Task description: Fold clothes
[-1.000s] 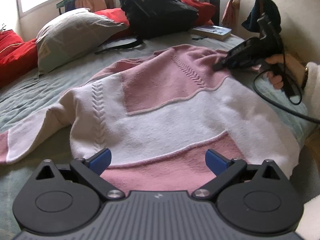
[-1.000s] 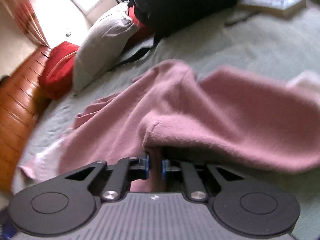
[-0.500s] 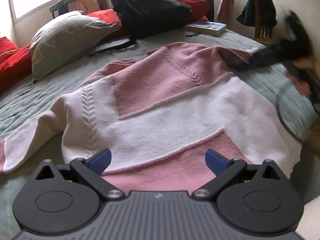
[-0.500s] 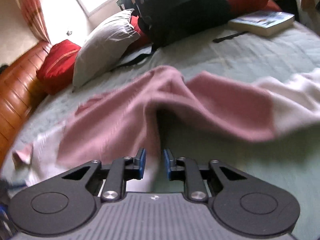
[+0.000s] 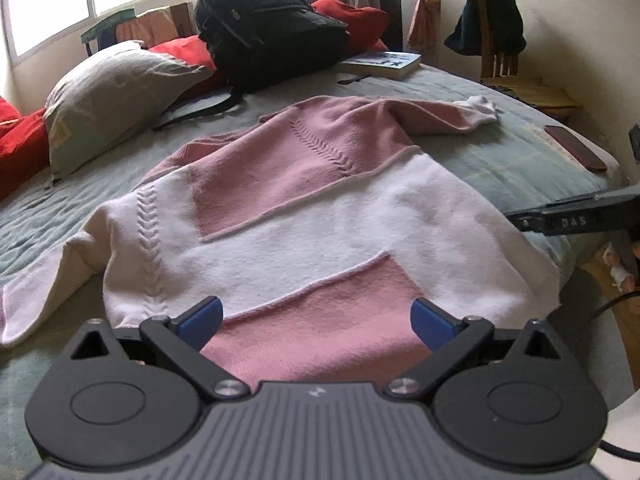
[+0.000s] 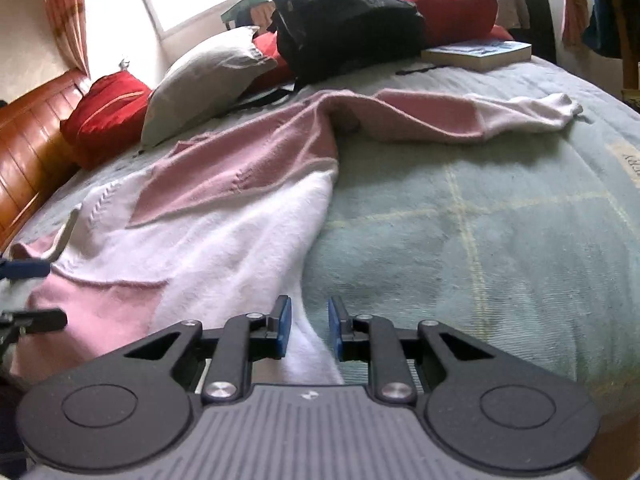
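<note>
A pink and white knitted sweater [image 5: 320,220] lies spread flat on the green bedspread [image 5: 520,152]. Its right sleeve [image 6: 480,120] stretches out sideways toward the bed's right side. My left gripper [image 5: 316,316] hovers open and wide over the pink hem, with nothing between the pads. My right gripper [image 6: 308,324] is at the sweater's [image 6: 208,232] white right side edge. Its jaws stand a narrow gap apart, and the white cloth lies under that gap without being pinched. The right gripper [image 5: 560,220] shows in the left wrist view at the right edge.
At the head of the bed are a black backpack [image 5: 268,28], a grey pillow [image 5: 116,92], red cushions [image 6: 104,116] and a book [image 6: 476,54]. A wooden chair with a dark garment [image 5: 488,20] stands at the right. A flat reddish object [image 5: 576,152] lies near the bed's right edge.
My right gripper let go of the pink sleeve fold, opened slightly and drew back to the sweater's right edge. The sleeve now lies stretched out. My left gripper shifted slightly.
</note>
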Action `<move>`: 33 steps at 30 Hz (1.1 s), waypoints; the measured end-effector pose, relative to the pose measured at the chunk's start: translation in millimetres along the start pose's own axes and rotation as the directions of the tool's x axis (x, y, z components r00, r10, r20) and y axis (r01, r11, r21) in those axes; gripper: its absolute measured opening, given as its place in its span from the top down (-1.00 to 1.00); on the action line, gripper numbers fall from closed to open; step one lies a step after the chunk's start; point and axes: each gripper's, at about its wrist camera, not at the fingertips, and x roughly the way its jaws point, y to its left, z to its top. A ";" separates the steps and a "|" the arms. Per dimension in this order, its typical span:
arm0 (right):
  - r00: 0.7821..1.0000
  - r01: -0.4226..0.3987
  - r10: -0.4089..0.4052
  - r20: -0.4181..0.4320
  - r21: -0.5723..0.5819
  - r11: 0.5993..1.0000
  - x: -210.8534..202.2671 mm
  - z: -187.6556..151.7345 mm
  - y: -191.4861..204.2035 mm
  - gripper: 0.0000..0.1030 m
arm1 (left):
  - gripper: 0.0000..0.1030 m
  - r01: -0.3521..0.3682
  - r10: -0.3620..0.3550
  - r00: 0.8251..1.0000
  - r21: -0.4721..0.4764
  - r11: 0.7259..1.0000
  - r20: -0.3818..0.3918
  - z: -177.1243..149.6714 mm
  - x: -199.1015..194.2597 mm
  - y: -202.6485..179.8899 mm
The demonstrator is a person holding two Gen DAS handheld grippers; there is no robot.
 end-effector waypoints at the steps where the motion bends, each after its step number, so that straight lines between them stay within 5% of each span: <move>1: 1.000 0.001 -0.002 0.009 0.009 1.000 -0.8 2.3 0.9 0.53 | -0.94 -0.003 0.003 1.000 0.000 1.000 0.003 -1.0 -2.7 -0.6; 8: 1.000 -0.022 0.020 0.021 0.098 0.995 -5.1 0.4 -5.7 0.47 | -0.94 -0.017 0.017 1.000 -0.008 1.000 -0.001 -5.9 -8.2 -2.3; 19: 0.992 0.125 -0.122 0.030 -0.097 0.987 20.0 -19.0 27.4 0.15 | -0.94 -0.015 0.015 1.000 0.023 1.000 0.015 -6.4 -16.3 -14.6; 24: 1.000 -0.006 0.005 0.020 0.072 0.997 0.5 -14.4 -5.8 0.14 | -0.94 -0.017 0.017 1.000 0.017 1.000 0.022 -6.7 -19.3 -14.4; 27: 1.000 -0.016 0.014 0.020 0.109 0.994 -6.9 -18.3 -19.4 0.14 | -0.94 -0.010 0.010 1.000 0.009 1.000 0.022 -6.5 -18.7 -13.8; 31: 0.999 0.038 -0.037 0.015 -0.011 0.999 0.3 -27.3 2.3 0.15 | -0.94 -0.011 0.010 1.000 0.014 1.000 0.015 -5.1 -13.6 -17.2; 33: 0.996 0.083 -0.081 0.020 -0.082 0.993 5.5 -29.3 18.2 0.40 | -0.94 -0.012 0.011 1.000 0.013 1.000 0.011 -4.8 -11.9 -19.6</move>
